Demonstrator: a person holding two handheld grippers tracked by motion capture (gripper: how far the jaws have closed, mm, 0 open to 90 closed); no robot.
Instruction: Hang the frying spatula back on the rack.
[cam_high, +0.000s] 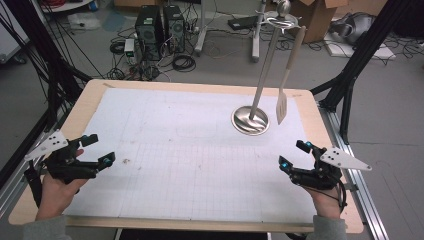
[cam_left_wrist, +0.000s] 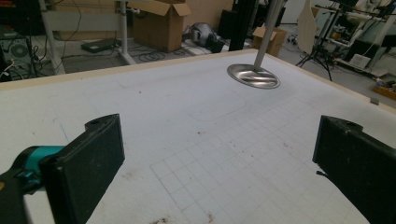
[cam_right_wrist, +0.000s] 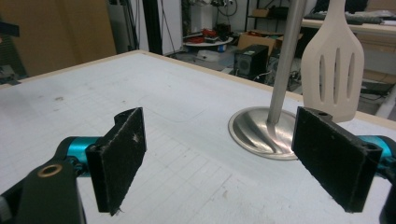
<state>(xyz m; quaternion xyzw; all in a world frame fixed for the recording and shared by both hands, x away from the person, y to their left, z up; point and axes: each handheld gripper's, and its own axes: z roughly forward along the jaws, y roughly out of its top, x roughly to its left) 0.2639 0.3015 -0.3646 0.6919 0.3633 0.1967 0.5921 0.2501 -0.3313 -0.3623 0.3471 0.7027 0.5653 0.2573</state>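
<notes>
A steel utensil stand (cam_high: 250, 120) rises from its round base at the table's back right, and a cream slotted spatula (cam_high: 282, 105) hangs from its top ring. My left gripper (cam_high: 100, 149) rests open near the front left edge, held by a hand, nothing between its jaws. My right gripper (cam_high: 294, 153) stands open at the front right, pointing toward the stand. In the right gripper view the stand's base (cam_right_wrist: 261, 130) and the spatula (cam_right_wrist: 336, 74) lie just beyond my open right gripper (cam_right_wrist: 229, 163). The left gripper view shows the stand's base (cam_left_wrist: 253, 76) far ahead of my open left gripper (cam_left_wrist: 219, 168).
A white gridded mat (cam_high: 190, 150) covers the wooden table (cam_high: 90, 90). Beyond the table's far edge the floor holds computer towers (cam_high: 160, 30), cables and cardboard boxes (cam_high: 320, 15). Black frame legs (cam_high: 360, 55) stand at both sides.
</notes>
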